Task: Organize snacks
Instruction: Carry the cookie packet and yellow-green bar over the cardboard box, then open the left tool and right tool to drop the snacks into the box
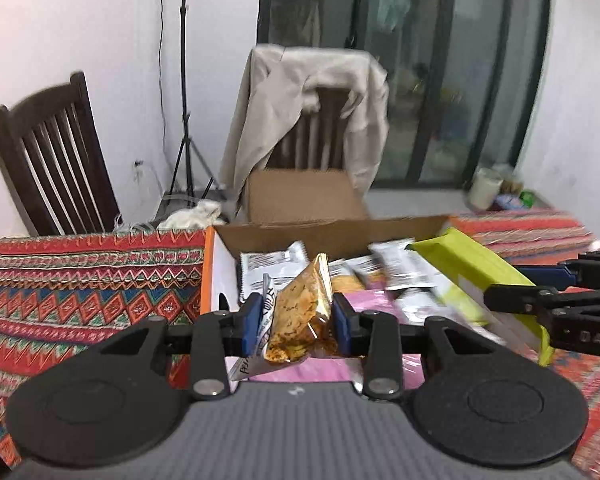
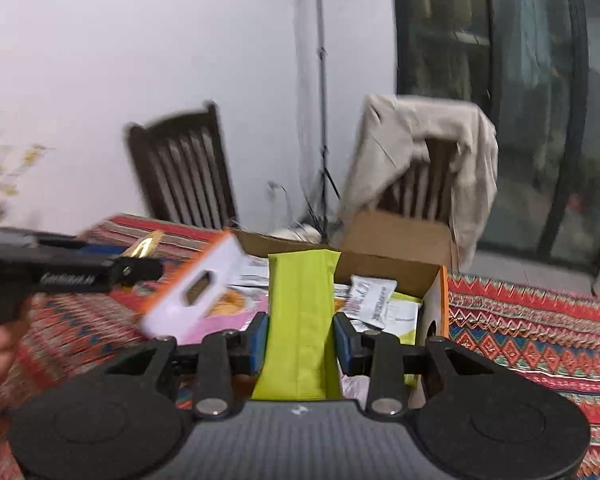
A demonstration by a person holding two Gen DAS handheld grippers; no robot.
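Left gripper (image 1: 296, 320): jaws closed on a gold snack packet (image 1: 300, 316), blue pads pressing it from both sides; a white printed sachet (image 1: 266, 312) seems pinched in with it on the left pad's side (hard to be sure); the packet is held clear above the near end of the box (image 1: 220, 276)

Right gripper (image 2: 300, 340): jaws clamped on a lime-green pouch (image 2: 300, 320), which stands upright between the pads; it too hangs over the box, not resting on anything I can make out

Box: open cardboard carton with orange-and-white sides, sitting on the tabletop (image 1: 80, 288) with its patterned red cloth; inside lie several white sachets (image 1: 272, 268), a pink pack (image 1: 364, 300) and some orange-printed ones, loosely heaped rather than lined up

Second box: a plain brown box (image 1: 300, 196) just behind the first, flaps open; what it holds I cannot see

Done so far: most snacks are already gathered in the one carton; nothing is loose on the cloth in view

Left to do: my guess is the two held packs are either going in or being sorted out; either way both need setting down, and the heap needs tidying

Beyond: two dark chairs (image 1: 56, 160), one draped with a beige garment (image 1: 308, 112)
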